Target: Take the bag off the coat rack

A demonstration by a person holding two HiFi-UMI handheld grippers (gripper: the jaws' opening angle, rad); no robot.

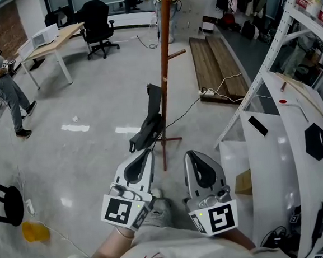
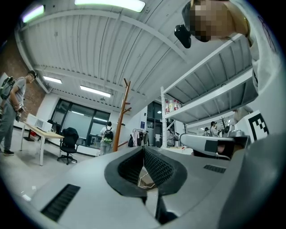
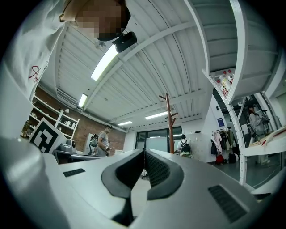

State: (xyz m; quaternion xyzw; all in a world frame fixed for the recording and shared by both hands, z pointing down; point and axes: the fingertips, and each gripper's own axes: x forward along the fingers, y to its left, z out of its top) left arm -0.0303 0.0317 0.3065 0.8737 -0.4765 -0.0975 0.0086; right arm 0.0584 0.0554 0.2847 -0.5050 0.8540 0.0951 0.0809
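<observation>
A tall wooden coat rack (image 1: pixel 164 58) stands on the grey floor just ahead of me. A black bag (image 1: pixel 149 126) hangs by its strap low on the pole's left side. My left gripper (image 1: pixel 146 151) is held below the bag, its tips close to the bag's lower end; I cannot tell whether they touch. Its jaws are shut with nothing between them. My right gripper (image 1: pixel 190 153) is right of the pole's foot, also shut and empty. The coat rack (image 2: pixel 121 112) shows far off in the left gripper view, and the coat rack (image 3: pixel 169 123) likewise in the right gripper view; the bag is hidden in both.
White metal shelving (image 1: pixel 280 36) and white panels (image 1: pixel 276 160) crowd the right side. Wooden planks (image 1: pixel 215 65) and a cable with a power strip (image 1: pixel 208 92) lie beyond the rack. A desk (image 1: pixel 53 42), an office chair (image 1: pixel 97 24), a person (image 1: pixel 3 83) and a black stool (image 1: pixel 8 203) are at left.
</observation>
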